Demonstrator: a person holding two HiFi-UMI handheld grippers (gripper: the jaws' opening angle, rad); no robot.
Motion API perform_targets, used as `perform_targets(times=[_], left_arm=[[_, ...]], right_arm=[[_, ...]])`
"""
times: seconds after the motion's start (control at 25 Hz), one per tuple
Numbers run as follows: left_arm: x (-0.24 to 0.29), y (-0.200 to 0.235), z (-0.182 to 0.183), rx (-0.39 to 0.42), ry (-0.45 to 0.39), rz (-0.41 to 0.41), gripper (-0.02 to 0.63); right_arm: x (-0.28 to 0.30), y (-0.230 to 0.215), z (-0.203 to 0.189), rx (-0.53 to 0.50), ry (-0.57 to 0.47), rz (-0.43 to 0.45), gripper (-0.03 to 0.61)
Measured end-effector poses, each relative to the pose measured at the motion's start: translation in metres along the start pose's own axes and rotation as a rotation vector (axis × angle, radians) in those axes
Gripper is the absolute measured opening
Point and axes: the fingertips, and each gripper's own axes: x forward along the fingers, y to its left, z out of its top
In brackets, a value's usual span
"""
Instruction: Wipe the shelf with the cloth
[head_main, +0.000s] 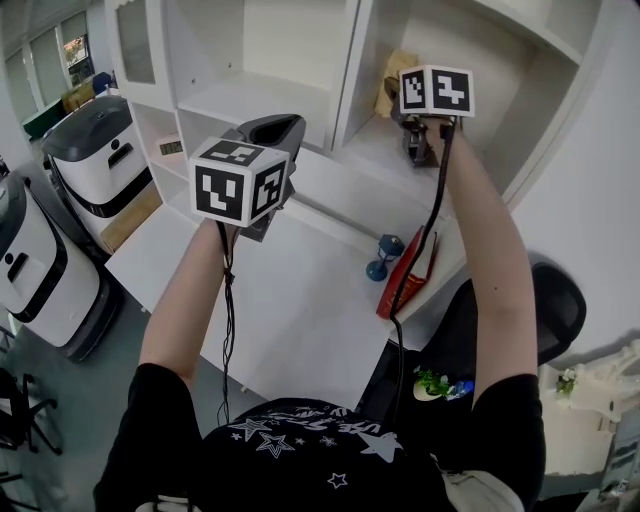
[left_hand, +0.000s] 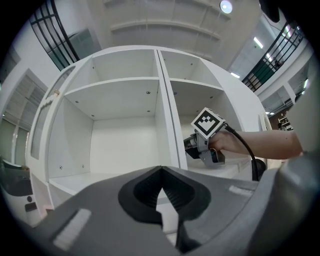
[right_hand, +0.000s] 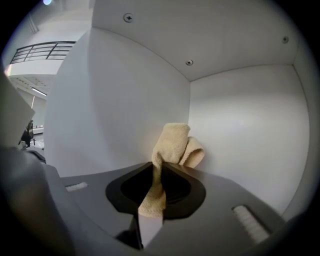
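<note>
A beige cloth (right_hand: 172, 145) is pinched between the jaws of my right gripper (right_hand: 155, 172), which is shut on it inside the right-hand compartment of the white shelf unit (head_main: 385, 150). The cloth bunches up towards the compartment's back corner. In the head view the cloth (head_main: 392, 85) shows just left of the right gripper's marker cube (head_main: 437, 91). My left gripper (left_hand: 160, 192) is shut with nothing in it, held in front of the left compartment (left_hand: 120, 145). Its marker cube (head_main: 240, 180) is raised over the white desk (head_main: 300, 310).
A red book (head_main: 405, 275) and a small blue hourglass-shaped object (head_main: 383, 256) lie on the desk's right side. White and grey bins (head_main: 85, 160) stand at the left. A black chair (head_main: 555, 305) sits at the right. The shelf divider (left_hand: 167, 110) separates both compartments.
</note>
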Motion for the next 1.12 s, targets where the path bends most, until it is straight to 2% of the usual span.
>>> perform_targets(times=[0.24,0.44,0.76,1.12], left_arm=[[-0.018,-0.014,-0.001,-0.002,0.004,-0.001,0.002],[-0.038,-0.022,-0.006,-0.009,0.013,0.007,0.002],[-0.065,-0.025,-0.01,-0.03,0.018,0.049,0.002],[-0.083,-0.037,-0.018,-0.064,0.034,0.093,0.002]], right_arm=[[-0.029,0.034,0.002,-0.048,-0.018,0.035,0.08],[-0.046,0.055,-0.004,-0.049,-0.03,0.065,0.08],[-0.067,0.081,-0.009,-0.027,-0.051,0.121,0.08],[-0.087,0.107,-0.015,0.017,-0.076,0.236,0.08]])
